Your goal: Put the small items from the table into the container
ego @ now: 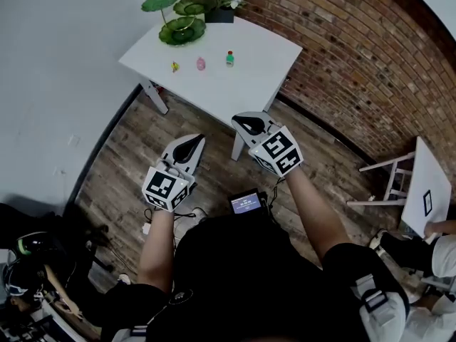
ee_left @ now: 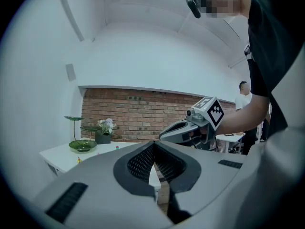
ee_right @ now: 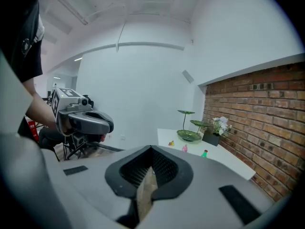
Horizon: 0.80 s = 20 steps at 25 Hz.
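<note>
A white table (ego: 249,70) stands ahead on the wood floor. On it are a yellow item (ego: 174,67), a pink item (ego: 201,63) and a small green bottle (ego: 230,58). Behind them stands a green tiered dish (ego: 182,28). My left gripper (ego: 194,141) and right gripper (ego: 244,120) hover over the floor, short of the table, both shut and empty. In the right gripper view the shut right gripper (ee_right: 151,150) points towards the yellow item (ee_right: 171,143), pink item (ee_right: 184,148) and green bottle (ee_right: 204,153). The left gripper (ee_left: 153,146) is likewise shut, with the dish (ee_left: 82,145) far left.
A dark pot of flowers (ego: 224,0) sits at the table's far edge by the brick wall (ego: 356,55). Another white table (ego: 427,187) and a chair (ego: 385,184) stand at the right. A person and dark equipment (ego: 28,276) are at lower left.
</note>
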Available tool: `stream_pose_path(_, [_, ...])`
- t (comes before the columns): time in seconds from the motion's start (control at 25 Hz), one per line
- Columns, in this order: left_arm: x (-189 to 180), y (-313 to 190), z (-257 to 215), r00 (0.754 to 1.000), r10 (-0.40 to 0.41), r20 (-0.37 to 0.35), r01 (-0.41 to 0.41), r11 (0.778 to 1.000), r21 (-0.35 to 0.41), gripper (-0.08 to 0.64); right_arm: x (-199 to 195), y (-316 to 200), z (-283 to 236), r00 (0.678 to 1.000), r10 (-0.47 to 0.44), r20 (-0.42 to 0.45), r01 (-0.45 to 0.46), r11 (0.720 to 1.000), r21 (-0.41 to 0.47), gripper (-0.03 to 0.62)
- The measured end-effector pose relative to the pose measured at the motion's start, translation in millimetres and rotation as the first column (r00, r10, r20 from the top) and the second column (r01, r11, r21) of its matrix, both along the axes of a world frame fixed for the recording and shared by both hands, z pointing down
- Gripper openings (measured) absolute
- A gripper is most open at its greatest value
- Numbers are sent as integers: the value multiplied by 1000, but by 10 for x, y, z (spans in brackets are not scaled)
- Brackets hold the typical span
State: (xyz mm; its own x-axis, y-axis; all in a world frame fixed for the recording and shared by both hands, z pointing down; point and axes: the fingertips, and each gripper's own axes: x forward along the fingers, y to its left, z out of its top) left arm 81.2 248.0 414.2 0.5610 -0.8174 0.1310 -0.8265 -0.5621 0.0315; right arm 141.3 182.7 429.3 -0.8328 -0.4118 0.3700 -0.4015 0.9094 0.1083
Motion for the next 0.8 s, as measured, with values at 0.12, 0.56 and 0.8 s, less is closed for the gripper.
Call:
stream_pose_path(0.12, [-11,-10,1,1000,-4,-1,4,1000,-1,9,1,-3,8,1000,0,0,0,1000,-5,14])
stream_pose_path(0.56, [4,-57,61,1000,-13,17,13,1000,-5,9,34,-52,60,1000,3,3,-3,1000,-19,14])
stream_pose_path(0.8, [64,-82,100,1000,-21,19,21,1000,-14,9,76,-77,93,1000,-5,7,6,1000,-29,14])
